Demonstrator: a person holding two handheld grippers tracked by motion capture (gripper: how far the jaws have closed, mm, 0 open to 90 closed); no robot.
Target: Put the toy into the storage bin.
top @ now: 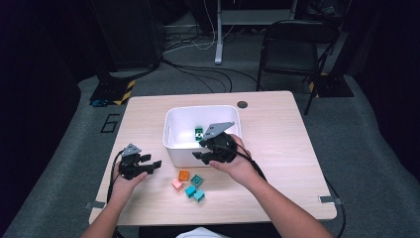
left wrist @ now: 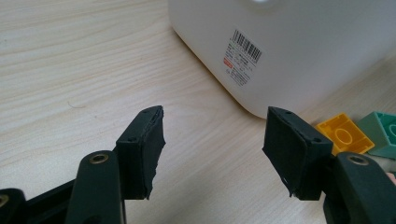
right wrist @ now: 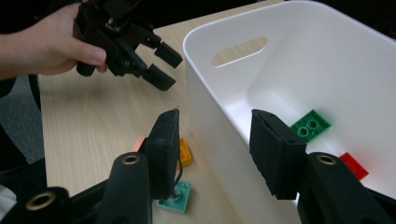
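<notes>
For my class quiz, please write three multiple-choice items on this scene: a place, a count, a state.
1. Where is the green brick? A in the white bin; B on the floor; C in a gripper.
2. Bricks on the table outside the bin? A two; B five; C nine.
3. The left gripper is: A open, empty; B shut on a brick; C shut on the bin.
1 A, it lies inside the bin. 2 B, five lie there. 3 A, nothing sits between its fingers.

Looking like a lab: cables [top: 198, 74] trailing over grey carpet [top: 346, 148] at 12 o'clock, folding chair [top: 292, 49] sitting at 1 o'clock.
</notes>
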